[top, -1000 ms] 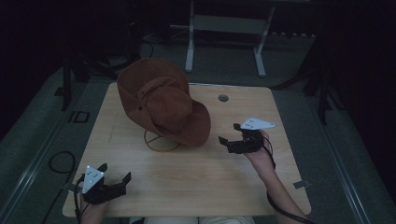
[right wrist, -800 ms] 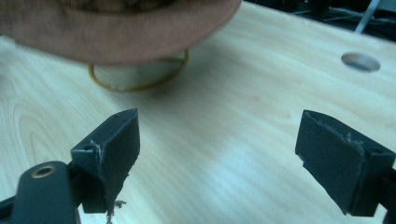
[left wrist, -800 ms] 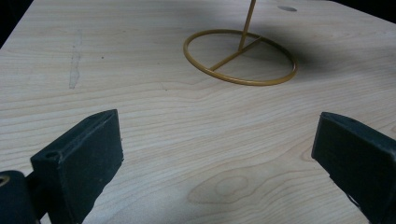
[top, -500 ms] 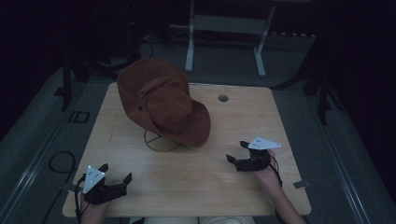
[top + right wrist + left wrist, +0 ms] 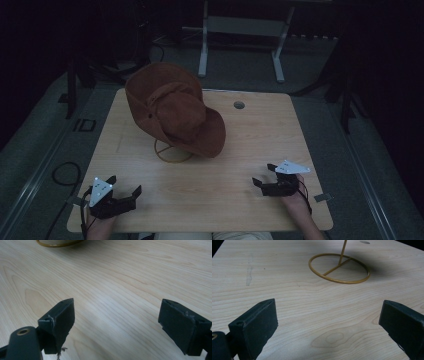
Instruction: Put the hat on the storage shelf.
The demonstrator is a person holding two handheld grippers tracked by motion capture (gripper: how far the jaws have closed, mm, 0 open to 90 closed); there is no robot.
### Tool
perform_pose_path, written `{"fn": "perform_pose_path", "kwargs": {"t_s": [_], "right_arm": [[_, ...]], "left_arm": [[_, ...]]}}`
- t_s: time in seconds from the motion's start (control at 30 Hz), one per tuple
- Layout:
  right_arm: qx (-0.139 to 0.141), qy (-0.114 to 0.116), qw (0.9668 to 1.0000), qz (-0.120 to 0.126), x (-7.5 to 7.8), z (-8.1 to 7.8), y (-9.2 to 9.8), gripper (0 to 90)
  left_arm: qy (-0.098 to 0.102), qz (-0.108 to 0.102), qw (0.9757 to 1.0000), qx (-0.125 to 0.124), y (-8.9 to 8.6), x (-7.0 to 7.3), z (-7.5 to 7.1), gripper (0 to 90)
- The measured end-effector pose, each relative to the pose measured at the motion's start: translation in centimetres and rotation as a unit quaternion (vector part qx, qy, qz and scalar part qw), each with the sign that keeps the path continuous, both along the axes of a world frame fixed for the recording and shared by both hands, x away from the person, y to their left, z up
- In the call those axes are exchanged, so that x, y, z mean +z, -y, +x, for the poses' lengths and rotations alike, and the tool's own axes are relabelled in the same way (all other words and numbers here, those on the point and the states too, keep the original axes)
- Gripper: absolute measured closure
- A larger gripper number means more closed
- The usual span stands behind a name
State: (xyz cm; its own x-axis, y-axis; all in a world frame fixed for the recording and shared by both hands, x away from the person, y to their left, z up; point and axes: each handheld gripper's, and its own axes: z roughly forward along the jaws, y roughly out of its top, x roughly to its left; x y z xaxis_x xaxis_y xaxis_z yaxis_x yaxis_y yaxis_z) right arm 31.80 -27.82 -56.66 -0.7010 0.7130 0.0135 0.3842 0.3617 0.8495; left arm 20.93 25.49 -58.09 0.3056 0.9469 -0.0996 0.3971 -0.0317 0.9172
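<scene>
The high view is dim, dark around the table [image 5: 260,130]. Both gripper views are brighter; the hat stand [image 5: 339,268] throws a shadow toward 3 o'clock.

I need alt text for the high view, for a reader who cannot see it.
A brown leather wide-brimmed hat sits on a gold wire stand on a light wooden table. Left tongs and right tongs rest open near the front edge.

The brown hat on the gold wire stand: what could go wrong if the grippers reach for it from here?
1. The brown hat sits tilted on the gold wire stand, its brim drooping toward the person; a one-sided pull may tip the light stand over.
2. Both the left gripper and the right gripper are open and empty near the table's front edge, so the reach is long.
3. The dim light could hide the thin wire.
</scene>
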Motion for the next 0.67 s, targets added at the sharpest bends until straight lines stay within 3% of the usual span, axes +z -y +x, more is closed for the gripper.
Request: {"fn": "perform_pose_path", "kwargs": {"t_s": [0.4,0.67], "right_arm": [[-0.036,0.021,0.9991,0.006,0.2,-0.7,2.8,13.5],[-0.040,0.012,0.9991,0.007,-0.1,-0.5,3.0,13.5]], "left_arm": [[0.001,-0.001,1.0000,-0.001,0.0,0.0,0.0,2.4],[0.000,-0.001,1.0000,-0.001,-0.1,0.0,0.0,2.4]]}}
